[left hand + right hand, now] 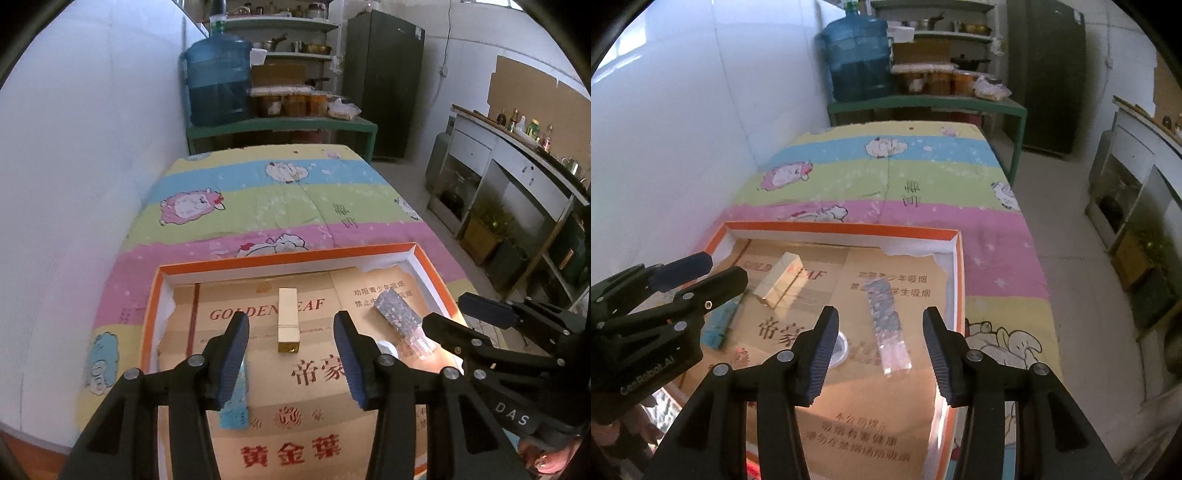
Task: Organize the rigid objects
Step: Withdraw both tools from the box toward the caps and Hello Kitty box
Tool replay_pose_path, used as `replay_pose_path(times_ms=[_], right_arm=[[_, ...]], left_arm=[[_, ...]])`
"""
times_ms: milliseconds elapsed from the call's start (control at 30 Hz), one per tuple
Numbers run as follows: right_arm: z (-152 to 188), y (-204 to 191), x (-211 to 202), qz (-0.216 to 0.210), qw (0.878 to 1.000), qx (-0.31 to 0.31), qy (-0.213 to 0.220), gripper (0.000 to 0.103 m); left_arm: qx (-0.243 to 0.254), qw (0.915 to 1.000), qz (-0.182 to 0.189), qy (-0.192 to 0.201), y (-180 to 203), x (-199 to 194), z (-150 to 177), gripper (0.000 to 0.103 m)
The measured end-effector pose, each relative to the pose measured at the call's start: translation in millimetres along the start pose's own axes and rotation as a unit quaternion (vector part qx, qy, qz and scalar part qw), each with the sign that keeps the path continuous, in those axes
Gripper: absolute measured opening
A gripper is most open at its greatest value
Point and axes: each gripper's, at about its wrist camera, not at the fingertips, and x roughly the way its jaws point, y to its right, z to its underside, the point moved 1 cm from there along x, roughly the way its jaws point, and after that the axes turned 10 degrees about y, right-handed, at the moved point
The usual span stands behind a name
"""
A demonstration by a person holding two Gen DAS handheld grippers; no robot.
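Observation:
An orange-rimmed box (280,259) lined with brown cardboard lies on the bed. In it lie a gold bar-shaped box (288,320), a grey speckled tube with a clear end (400,320), a light blue box (236,402) and a small white round lid (388,348). My left gripper (291,354) is open above the gold box, which lies between and beyond its fingers. My right gripper (881,350) is open above the speckled tube (888,325). The gold box (783,280), blue box (722,323), lid (840,349) and box rim (846,229) also show in the right wrist view.
The bed has a striped cartoon-sheep quilt (280,199) against a white wall (74,166) on the left. Beyond it stand a green bench (280,127) with a blue water jug (218,79), shelves and a dark fridge (384,81). A counter (517,177) runs along the right.

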Motion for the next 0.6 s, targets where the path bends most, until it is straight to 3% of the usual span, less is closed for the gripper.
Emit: replay_pose_path(times_ms=[267, 600], right_arm=[[10, -14, -33, -0.006, 1.0, -0.003, 0.017, 0.061], [27, -41, -76, -0.025, 0.999, -0.009, 0.038, 0.061]], left_arm=[[-0.002, 0.9999, -0.008, 0.015, -7, -28, 5, 0.048], [0.009, 0.9992, -0.022, 0.032, -13, -68, 17, 0.048]])
